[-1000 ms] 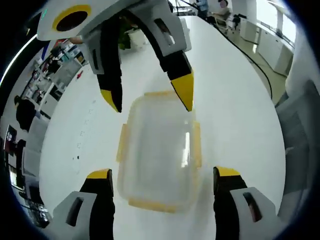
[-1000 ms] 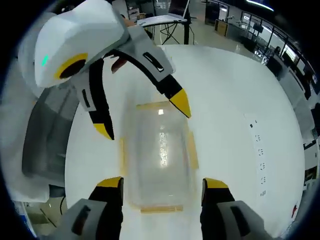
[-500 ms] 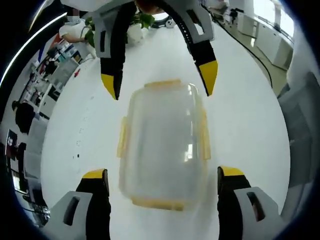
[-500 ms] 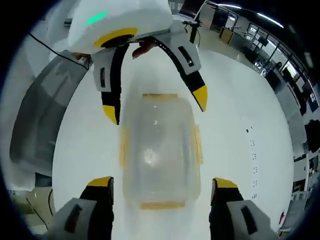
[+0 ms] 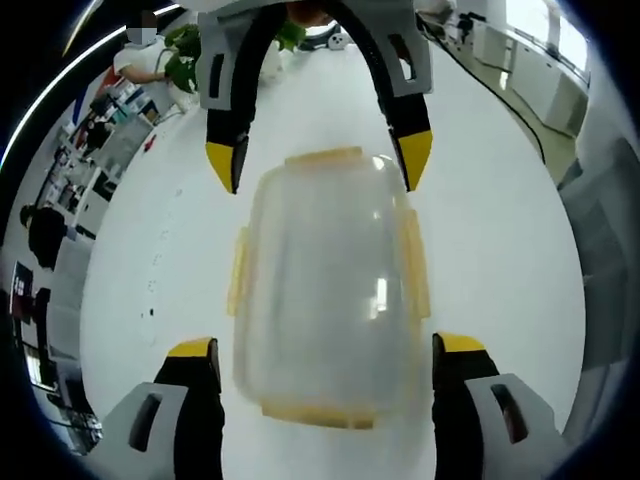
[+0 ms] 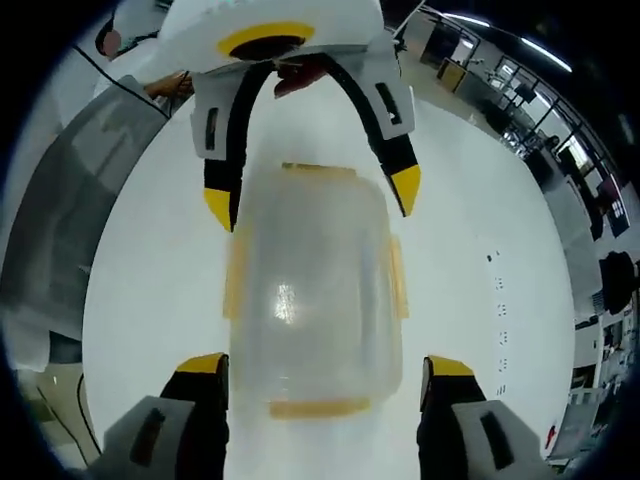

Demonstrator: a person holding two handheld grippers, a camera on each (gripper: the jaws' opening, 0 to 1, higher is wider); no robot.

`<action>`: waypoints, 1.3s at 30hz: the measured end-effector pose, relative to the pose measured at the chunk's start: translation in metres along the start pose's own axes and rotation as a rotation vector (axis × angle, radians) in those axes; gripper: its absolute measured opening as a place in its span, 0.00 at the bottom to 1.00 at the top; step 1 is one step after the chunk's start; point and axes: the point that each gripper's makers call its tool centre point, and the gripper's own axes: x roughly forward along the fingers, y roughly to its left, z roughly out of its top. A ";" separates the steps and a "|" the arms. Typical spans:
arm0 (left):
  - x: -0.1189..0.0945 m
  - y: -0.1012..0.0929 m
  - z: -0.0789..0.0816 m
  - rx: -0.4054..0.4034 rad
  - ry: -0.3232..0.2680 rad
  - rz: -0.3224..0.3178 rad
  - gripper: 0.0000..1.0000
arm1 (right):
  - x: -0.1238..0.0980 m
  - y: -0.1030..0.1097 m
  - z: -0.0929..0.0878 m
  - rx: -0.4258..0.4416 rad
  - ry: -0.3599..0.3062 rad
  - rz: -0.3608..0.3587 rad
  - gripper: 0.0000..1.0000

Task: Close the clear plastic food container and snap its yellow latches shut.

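While the big white table (image 5: 500, 230) takes up most of what I can see, its far end just curves off into a hazy office background with desks and a few people too small to make out. Something grey sits at the table's side (image 6: 60, 200), maybe a chair or a bin, honestly can't tell, it's cut off by the edge of the view.

Sitting flat on the table between my two tongs is the clear plastic food container (image 5: 325, 290), lid on top as far as I can judge, though the plastic is so see-through and glary that I can't say if the lid is seated all the way. Same container from the other end in the right gripper view (image 6: 315, 290).

My left gripper (image 5: 325, 350) is spread wide, jaws either side of the near end of the box, not touching it. My right gripper (image 6: 325, 365) is likewise wide apart, straddling the opposite end without contact. Each one pokes into the other's view from the top, tips just beside the far corners.

Yellow latches (image 5: 415, 265) run along all four edges; the side ones look flared out a little rather than pressed flat, but the blur makes that a weak call. Near-end latch (image 6: 305, 408) is partly lost in glare.
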 end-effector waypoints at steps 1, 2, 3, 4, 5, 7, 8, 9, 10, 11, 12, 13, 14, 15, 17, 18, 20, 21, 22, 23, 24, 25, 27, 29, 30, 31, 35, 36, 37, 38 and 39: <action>0.001 0.000 0.000 0.000 0.000 -0.002 0.84 | 0.001 0.000 0.000 0.002 0.001 0.002 0.78; 0.002 -0.001 -0.001 0.000 0.004 -0.003 0.84 | 0.002 0.001 0.000 0.002 0.000 0.006 0.78; 0.003 -0.002 -0.002 0.007 0.013 -0.005 0.83 | 0.003 0.002 0.000 0.003 0.000 0.008 0.78; 0.004 -0.003 -0.003 0.014 0.019 -0.010 0.81 | 0.005 0.002 -0.002 0.004 0.006 0.012 0.78; 0.004 -0.003 -0.005 0.022 0.033 -0.010 0.77 | 0.006 0.003 -0.003 0.005 0.008 0.015 0.77; 0.005 -0.002 -0.006 0.033 0.037 -0.003 0.77 | 0.008 0.003 -0.004 0.004 0.014 0.019 0.76; 0.005 -0.001 -0.006 0.033 0.034 -0.003 0.77 | 0.008 0.004 -0.005 0.004 0.015 0.022 0.75; 0.005 -0.001 -0.006 0.030 0.033 -0.003 0.77 | 0.009 0.004 -0.005 0.001 0.017 0.024 0.75; 0.004 -0.001 -0.006 0.028 0.032 -0.004 0.77 | 0.009 0.004 -0.006 -0.001 0.017 0.022 0.75; 0.005 -0.001 -0.006 0.028 0.032 -0.004 0.77 | 0.009 0.004 -0.005 0.001 0.015 0.021 0.75; 0.006 0.000 -0.007 0.028 0.033 -0.005 0.77 | 0.009 0.004 -0.005 0.001 0.015 0.021 0.75; 0.006 0.000 -0.007 0.029 0.034 -0.005 0.77 | 0.009 0.004 -0.005 0.001 0.014 0.021 0.75; 0.006 -0.001 -0.007 0.030 0.034 -0.004 0.77 | 0.009 0.004 -0.005 0.001 0.014 0.021 0.75; 0.006 0.000 -0.007 0.031 0.035 -0.004 0.77 | 0.009 0.004 -0.005 0.002 0.013 0.021 0.75; 0.006 0.000 -0.007 0.030 0.035 -0.005 0.77 | 0.009 0.004 -0.005 0.002 0.012 0.021 0.75; 0.006 0.000 -0.007 0.029 0.035 -0.004 0.77 | 0.009 0.004 -0.005 0.002 0.013 0.020 0.74; 0.006 0.000 -0.008 0.033 0.034 -0.005 0.77 | 0.008 0.004 -0.005 0.008 0.013 0.021 0.74; 0.005 -0.001 -0.008 0.034 0.035 -0.006 0.77 | 0.009 0.005 -0.004 0.008 0.014 0.021 0.74; 0.005 -0.001 -0.008 0.037 0.036 -0.008 0.77 | 0.009 0.005 -0.004 0.010 0.014 0.021 0.74; 0.005 -0.001 -0.009 0.040 0.038 -0.009 0.77 | 0.009 0.006 -0.003 0.013 0.012 0.021 0.74; 0.005 -0.002 -0.010 0.041 0.037 -0.009 0.77 | 0.009 0.007 -0.002 0.015 0.012 0.020 0.74; 0.004 -0.003 -0.011 0.043 0.036 -0.010 0.77 | 0.009 0.008 -0.001 0.017 0.012 0.020 0.74; 0.002 -0.005 -0.013 0.045 0.035 -0.011 0.77 | 0.010 0.011 0.002 0.021 0.012 0.019 0.74; 0.001 -0.006 -0.015 0.049 0.036 -0.014 0.77 | 0.011 0.013 0.005 0.026 0.012 0.018 0.74; -0.001 -0.008 -0.017 0.052 0.037 -0.015 0.77 | 0.011 0.014 0.006 0.027 0.012 0.019 0.74; -0.001 -0.008 -0.018 0.053 0.038 -0.015 0.77 | 0.011 0.015 0.007 0.029 0.012 0.019 0.74; -0.005 -0.011 -0.026 0.056 0.039 -0.018 0.77 | 0.014 0.019 0.016 0.032 0.020 0.025 0.74; -0.006 -0.012 -0.028 0.058 0.039 -0.019 0.77 | 0.014 0.019 0.018 0.033 0.022 0.025 0.74; -0.007 -0.012 -0.031 0.058 0.039 -0.019 0.77 | 0.015 0.020 0.021 0.035 0.023 0.026 0.74; -0.008 -0.013 -0.034 0.057 0.037 -0.019 0.77 | 0.016 0.021 0.023 0.035 0.023 0.026 0.74; -0.010 -0.014 -0.037 0.055 0.035 -0.019 0.77 | 0.017 0.022 0.026 0.036 0.024 0.027 0.74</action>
